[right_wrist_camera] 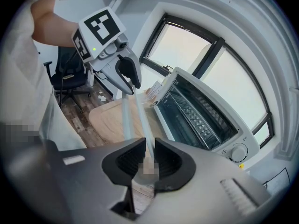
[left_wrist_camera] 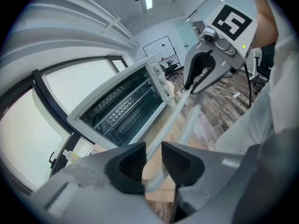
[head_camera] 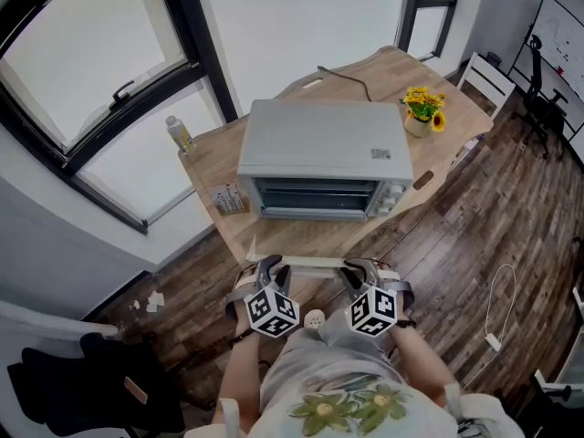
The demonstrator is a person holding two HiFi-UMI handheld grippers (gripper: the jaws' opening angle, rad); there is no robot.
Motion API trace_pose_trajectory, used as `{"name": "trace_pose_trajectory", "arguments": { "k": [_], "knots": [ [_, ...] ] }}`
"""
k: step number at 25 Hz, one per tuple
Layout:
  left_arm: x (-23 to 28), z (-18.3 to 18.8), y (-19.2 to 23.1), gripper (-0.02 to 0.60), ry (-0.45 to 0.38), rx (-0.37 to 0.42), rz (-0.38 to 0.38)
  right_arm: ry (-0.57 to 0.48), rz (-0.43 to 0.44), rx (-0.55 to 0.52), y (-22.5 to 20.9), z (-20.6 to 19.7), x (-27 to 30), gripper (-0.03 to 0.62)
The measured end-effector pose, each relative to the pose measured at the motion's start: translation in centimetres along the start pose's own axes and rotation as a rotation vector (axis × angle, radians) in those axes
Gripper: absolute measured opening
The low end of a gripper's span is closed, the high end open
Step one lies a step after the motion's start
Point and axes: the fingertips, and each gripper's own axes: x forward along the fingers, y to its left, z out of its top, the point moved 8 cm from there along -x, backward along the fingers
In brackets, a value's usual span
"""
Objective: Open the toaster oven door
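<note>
A grey toaster oven (head_camera: 324,158) stands on the wooden table (head_camera: 210,158) with its door folded down toward me, so the racks inside show. The door's pale handle bar (head_camera: 313,262) runs across just in front of me. My left gripper (head_camera: 269,274) is shut on the bar's left end and my right gripper (head_camera: 359,274) on its right end. In the left gripper view the handle bar (left_wrist_camera: 175,115) passes between my left gripper's (left_wrist_camera: 153,164) pads toward the right gripper (left_wrist_camera: 198,76). In the right gripper view the handle bar (right_wrist_camera: 140,120) lies clamped in my right gripper (right_wrist_camera: 149,160).
A pot of yellow flowers (head_camera: 422,112) stands at the table's right end, a small bottle (head_camera: 180,133) at its left corner, and a small box (head_camera: 228,197) beside the oven. A cable (head_camera: 351,78) lies behind the oven. A white chair (head_camera: 488,80) stands to the right.
</note>
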Motion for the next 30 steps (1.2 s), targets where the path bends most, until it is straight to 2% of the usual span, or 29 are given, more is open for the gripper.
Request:
{"name": "trace_pose_trajectory", "arguments": {
  "k": [30],
  "knots": [
    [1.2, -2.0, -2.0, 0.121, 0.049, -0.02, -0.097, 0.045, 0.068, -0.017, 2.3, -1.4, 1.3, 0.063]
  ]
}}
